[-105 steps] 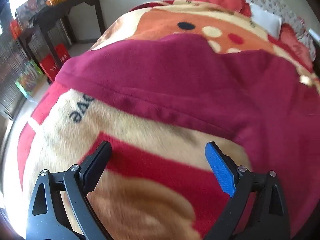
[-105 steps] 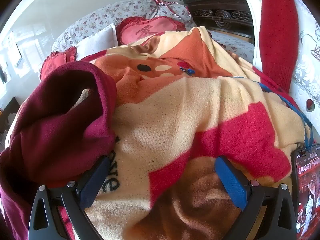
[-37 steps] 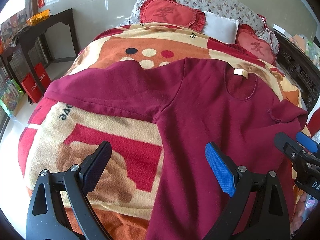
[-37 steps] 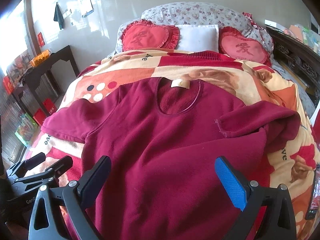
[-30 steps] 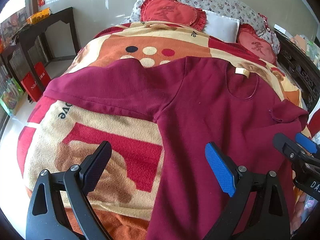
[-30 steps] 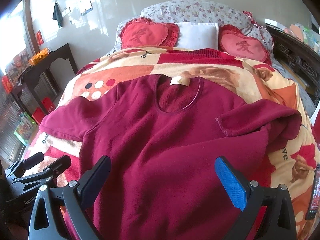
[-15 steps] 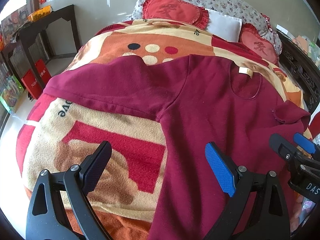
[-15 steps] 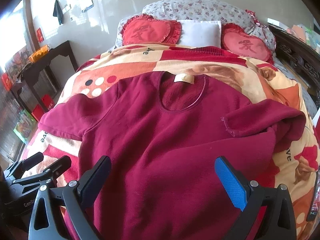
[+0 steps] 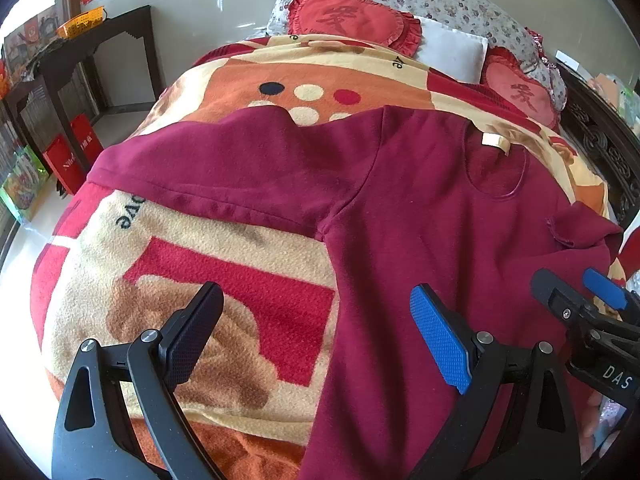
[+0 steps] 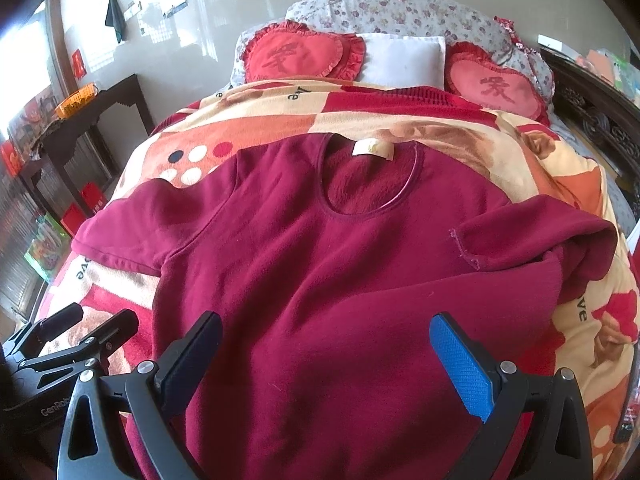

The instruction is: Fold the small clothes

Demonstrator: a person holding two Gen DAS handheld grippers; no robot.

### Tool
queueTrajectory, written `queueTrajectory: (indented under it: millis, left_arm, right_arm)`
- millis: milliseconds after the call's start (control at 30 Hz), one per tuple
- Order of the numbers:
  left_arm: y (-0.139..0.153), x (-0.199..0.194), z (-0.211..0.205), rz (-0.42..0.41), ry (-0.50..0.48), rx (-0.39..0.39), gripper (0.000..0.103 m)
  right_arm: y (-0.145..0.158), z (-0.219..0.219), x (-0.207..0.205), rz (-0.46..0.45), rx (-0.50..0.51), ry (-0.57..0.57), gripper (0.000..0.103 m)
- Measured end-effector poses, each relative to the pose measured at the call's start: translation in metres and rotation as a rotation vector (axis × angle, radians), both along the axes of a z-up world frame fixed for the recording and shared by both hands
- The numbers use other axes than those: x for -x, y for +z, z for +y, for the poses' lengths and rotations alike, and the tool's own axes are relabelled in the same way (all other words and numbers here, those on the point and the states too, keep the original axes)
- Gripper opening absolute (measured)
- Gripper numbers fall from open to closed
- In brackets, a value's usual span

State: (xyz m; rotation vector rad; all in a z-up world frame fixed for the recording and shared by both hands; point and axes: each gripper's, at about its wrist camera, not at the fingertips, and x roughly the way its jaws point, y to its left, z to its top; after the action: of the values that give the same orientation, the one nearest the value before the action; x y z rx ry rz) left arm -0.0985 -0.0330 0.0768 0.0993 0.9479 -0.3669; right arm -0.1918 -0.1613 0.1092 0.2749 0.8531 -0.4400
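Here the left gripper [image 9: 316, 336] is held with its jaws wide apart and empty above the near edge of the patterned fleece blanket [image 9: 224, 248], while the right gripper [image 10: 326, 354] is likewise spread open and empty over the lower body of the maroon long-sleeved top [image 10: 320, 264]. The top is laid face up on the blanket, one sleeve stretched flat outward, the other sleeve [image 10: 536, 236] doubled back over the body, and two red heart-shaped cushions [image 10: 304, 56] are seen at the headboard beyond.
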Motion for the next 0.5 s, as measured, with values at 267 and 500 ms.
queueTrajectory:
  millis: [267,500]
  left_arm:
    - [-0.001,-0.005,0.006,0.002,0.016,-0.003,0.095]
    - [-0.002,-0.010,0.014,0.012,0.035,0.006,0.095]
  right_arm:
    - [-0.004,-0.001,-0.001,0.005,-0.014,0.000,0.103]
    - [-0.004,0.003,-0.011,0.010,-0.004,0.018,0.103]
